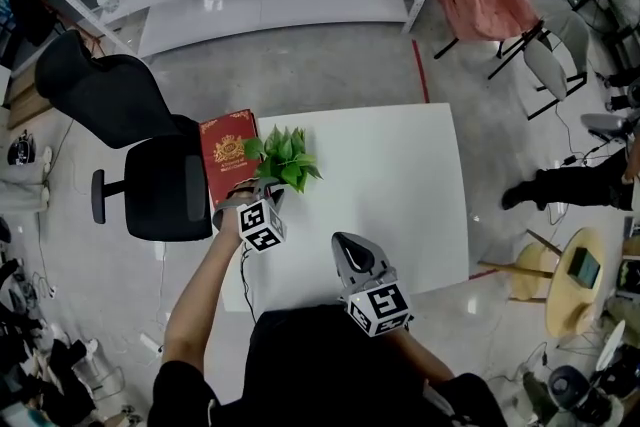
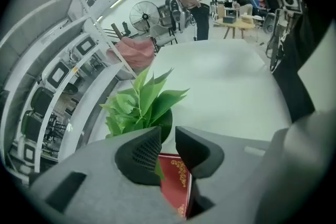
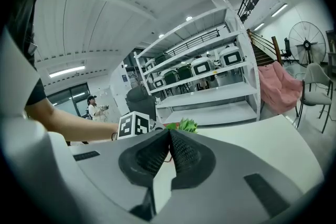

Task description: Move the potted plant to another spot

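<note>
Head view: the potted plant (image 1: pixel 285 157) stands near the tabletop's (image 1: pixel 400 195) left edge, toward the far corner, just beside a red book (image 1: pixel 228 160). The left gripper (image 1: pixel 262 187) meets it from the near side. The right gripper (image 1: pixel 350 247) hangs over the near edge.

Left gripper view: the fingers are narrowly apart with one leaf in the gap. The pot sits just beyond the tips, ungripped.

Right gripper view: the fingers are closed on nothing.

I judge the move not begun; grasp, lift and set-down remain.
</note>
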The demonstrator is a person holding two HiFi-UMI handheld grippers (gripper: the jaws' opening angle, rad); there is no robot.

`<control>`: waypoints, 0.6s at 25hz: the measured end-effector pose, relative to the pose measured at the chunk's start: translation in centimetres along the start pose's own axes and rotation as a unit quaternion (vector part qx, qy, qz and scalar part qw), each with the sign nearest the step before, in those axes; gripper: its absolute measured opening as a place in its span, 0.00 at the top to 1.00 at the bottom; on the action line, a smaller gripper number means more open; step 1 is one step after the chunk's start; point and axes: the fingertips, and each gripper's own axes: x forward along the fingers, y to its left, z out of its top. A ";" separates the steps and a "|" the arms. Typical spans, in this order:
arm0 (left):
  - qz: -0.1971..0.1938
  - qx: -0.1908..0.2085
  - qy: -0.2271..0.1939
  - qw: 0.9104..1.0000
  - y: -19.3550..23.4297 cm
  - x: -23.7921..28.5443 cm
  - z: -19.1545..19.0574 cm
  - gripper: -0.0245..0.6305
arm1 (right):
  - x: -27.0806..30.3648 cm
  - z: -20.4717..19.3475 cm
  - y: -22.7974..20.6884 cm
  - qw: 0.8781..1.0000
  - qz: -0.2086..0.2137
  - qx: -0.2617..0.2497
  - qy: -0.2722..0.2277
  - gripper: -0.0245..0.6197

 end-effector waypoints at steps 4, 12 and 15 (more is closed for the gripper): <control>-0.016 0.022 0.017 0.999 0.0 1.3 -0.5 0.82 | 0.5 -0.3 -0.4 1.000 0.000 0.006 0.004 0.94; -0.021 0.039 0.035 0.998 0.0 3.2 -1.2 0.85 | 1.0 -0.6 -1.4 1.000 -0.004 0.016 0.007 0.94; -0.019 0.043 0.032 0.998 0.1 3.6 -1.2 0.87 | 1.0 -0.8 -1.7 1.000 -0.010 0.020 0.007 0.94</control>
